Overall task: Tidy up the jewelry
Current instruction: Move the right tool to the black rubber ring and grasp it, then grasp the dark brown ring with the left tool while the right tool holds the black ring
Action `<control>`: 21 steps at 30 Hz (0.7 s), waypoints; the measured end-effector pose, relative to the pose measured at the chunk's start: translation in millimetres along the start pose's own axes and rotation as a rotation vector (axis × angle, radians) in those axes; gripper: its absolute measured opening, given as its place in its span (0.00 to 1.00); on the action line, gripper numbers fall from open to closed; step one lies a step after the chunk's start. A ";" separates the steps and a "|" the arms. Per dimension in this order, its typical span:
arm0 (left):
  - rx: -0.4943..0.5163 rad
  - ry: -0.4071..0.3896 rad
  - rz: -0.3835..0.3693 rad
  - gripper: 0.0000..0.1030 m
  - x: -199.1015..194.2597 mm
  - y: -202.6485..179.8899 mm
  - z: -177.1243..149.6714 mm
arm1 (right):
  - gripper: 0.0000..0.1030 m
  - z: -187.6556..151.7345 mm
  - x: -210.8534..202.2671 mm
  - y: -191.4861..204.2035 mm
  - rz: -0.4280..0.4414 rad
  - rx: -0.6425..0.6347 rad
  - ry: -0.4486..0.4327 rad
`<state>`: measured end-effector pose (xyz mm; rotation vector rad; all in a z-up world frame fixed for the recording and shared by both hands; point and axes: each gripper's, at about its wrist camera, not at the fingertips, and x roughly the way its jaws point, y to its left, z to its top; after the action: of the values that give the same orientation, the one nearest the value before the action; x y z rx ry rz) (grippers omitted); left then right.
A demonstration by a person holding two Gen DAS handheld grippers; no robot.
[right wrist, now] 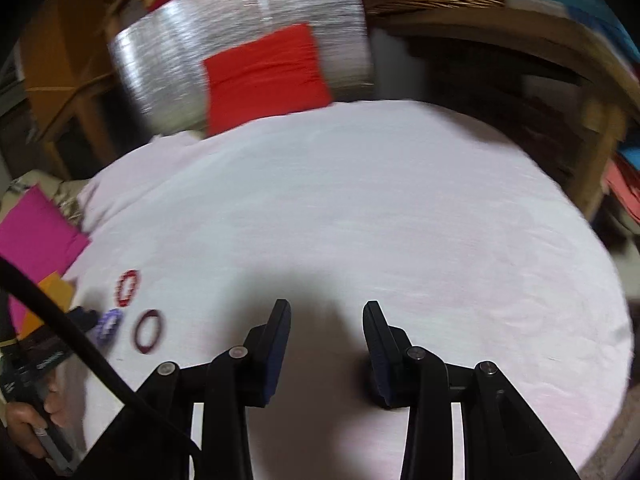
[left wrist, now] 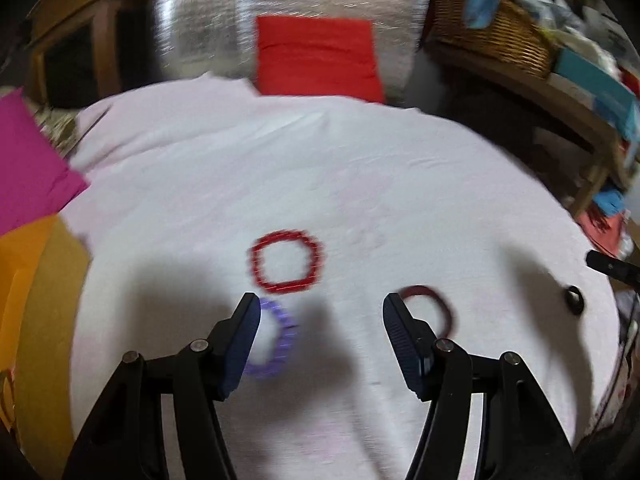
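Observation:
Three bracelets lie on the pale cloth (left wrist: 360, 184). A red beaded bracelet (left wrist: 286, 262) sits just beyond my left gripper (left wrist: 320, 308), which is open with only cloth between its fingers. A purple bracelet (left wrist: 280, 336) is partly hidden behind its left finger, and a dark red bracelet (left wrist: 434, 306) peeks out past its right finger. A small dark ring (left wrist: 574, 300) lies far right, near the tip of the other gripper (left wrist: 612, 266). In the right wrist view my right gripper (right wrist: 326, 308) stands open over bare cloth, with the red bracelet (right wrist: 128, 287), purple bracelet (right wrist: 107, 326) and dark red bracelet (right wrist: 149, 331) far to its left.
Magenta paper (left wrist: 28, 164) and orange paper (left wrist: 24, 280) lie at the cloth's left edge. A red cloth (left wrist: 316, 56) leans on silver foil (left wrist: 200, 16) behind the table. A wicker basket (left wrist: 492, 32) sits on a wooden shelf at right. A hand (right wrist: 28, 420) and a black cable (right wrist: 80, 344) are at lower left.

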<state>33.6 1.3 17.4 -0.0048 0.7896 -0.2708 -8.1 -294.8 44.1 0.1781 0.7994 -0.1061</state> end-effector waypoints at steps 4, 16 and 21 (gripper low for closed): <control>0.060 0.003 -0.041 0.63 2.0 -26.3 -0.3 | 0.39 -5.2 -6.6 -41.1 -0.023 0.078 0.031; 0.052 0.063 -0.030 0.63 14.0 -39.3 -5.6 | 0.23 -25.1 34.3 -40.7 -0.099 -0.006 0.169; 0.057 0.076 -0.026 0.63 15.8 -34.9 -5.4 | 0.10 -21.3 26.8 -31.0 -0.075 -0.003 0.132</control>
<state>32.2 -35.7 6.2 0.0487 0.8573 -0.3193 -9.4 -321.7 6.5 0.1534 0.9379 -0.1656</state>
